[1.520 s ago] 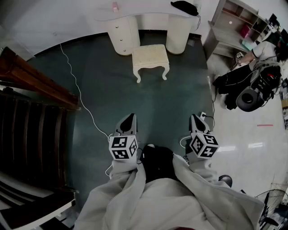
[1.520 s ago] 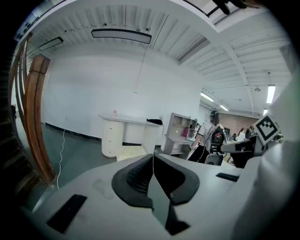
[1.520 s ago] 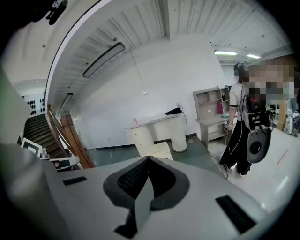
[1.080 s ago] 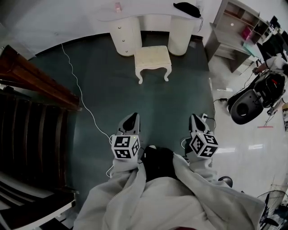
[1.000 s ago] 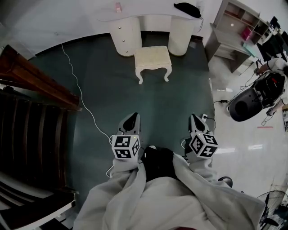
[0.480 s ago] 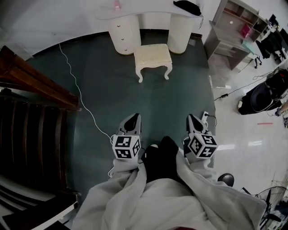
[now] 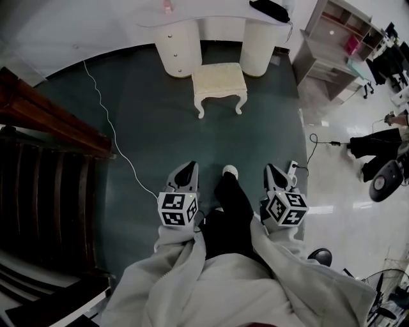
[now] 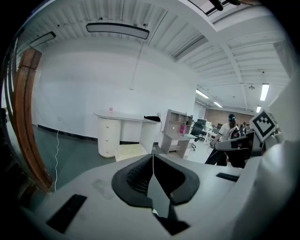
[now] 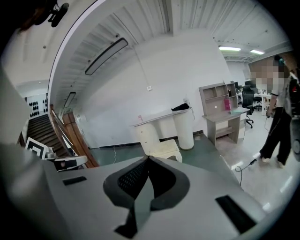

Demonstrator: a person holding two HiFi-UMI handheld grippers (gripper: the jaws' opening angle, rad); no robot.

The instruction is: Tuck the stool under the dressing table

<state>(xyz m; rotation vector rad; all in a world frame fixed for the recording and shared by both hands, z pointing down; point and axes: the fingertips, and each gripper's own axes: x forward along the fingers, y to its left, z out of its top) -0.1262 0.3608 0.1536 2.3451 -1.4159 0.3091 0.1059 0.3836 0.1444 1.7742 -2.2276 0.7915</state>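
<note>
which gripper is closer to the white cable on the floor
Left. In the head view the left gripper hangs just right of the white cable where it nears the person; the right gripper is farther right, beyond the person's leg.

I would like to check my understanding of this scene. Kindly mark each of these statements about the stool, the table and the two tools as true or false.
1. The stool stands on the green floor in front of the dressing table, not yet under it. True.
2. The left hand-held gripper grips a leg of the stool. False: its jaws are together on nothing, and it is far from the stool.
3. A black thing lies on the right end of the table top. True.
4. The jaws of the right hand-held gripper stand wide apart. False: they are closed together and hold nothing.
</note>
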